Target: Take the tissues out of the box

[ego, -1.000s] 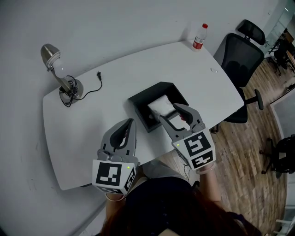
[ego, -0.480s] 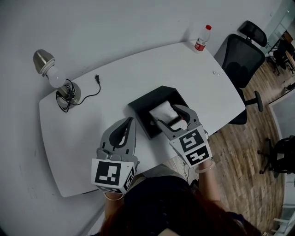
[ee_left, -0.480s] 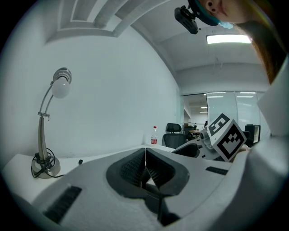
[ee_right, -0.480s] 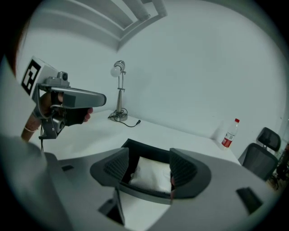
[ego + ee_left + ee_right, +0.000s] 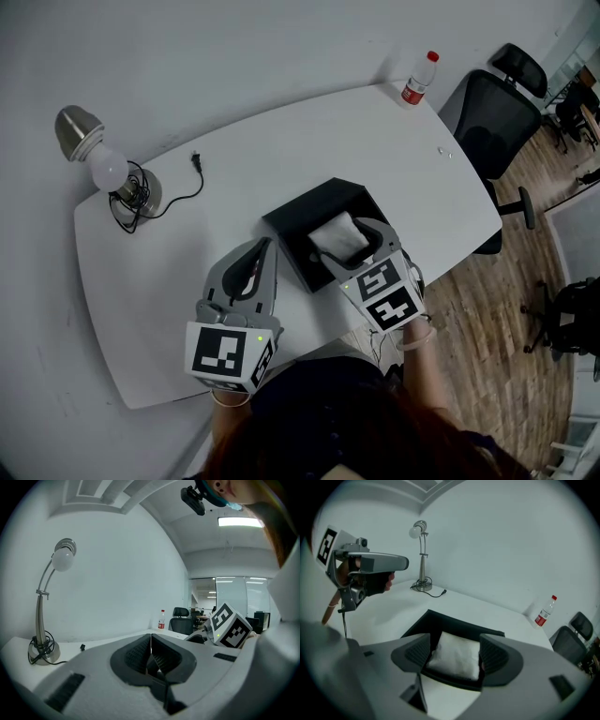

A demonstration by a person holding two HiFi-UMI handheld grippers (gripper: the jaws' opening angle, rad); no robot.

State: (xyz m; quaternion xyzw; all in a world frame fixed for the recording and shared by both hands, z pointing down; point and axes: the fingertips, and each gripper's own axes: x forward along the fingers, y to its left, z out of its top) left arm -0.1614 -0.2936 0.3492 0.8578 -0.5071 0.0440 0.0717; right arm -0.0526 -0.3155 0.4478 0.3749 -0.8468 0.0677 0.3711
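A black open box (image 5: 302, 208) stands on the white table (image 5: 234, 164), with a white tissue pack (image 5: 339, 236) lying inside it. My right gripper (image 5: 351, 246) reaches down into the box. Its jaws are opening and stand either side of the pack without pressing on it. In the right gripper view the tissue pack (image 5: 457, 656) lies between the two pads (image 5: 492, 654), inside the box (image 5: 440, 620). My left gripper (image 5: 263, 247) hovers left of the box near the table's front edge. Seen in its own view, the left gripper (image 5: 151, 639) is shut and empty.
A desk lamp (image 5: 94, 159) with its cable and plug (image 5: 197, 159) stands at the table's far left. A water bottle (image 5: 419, 80) sits at the far right corner. A black office chair (image 5: 497, 122) is beyond the right edge, over wooden floor.
My right gripper has pushed forward and down into the box, and its jaws have widened around the tissue pack. The left gripper has stayed put.
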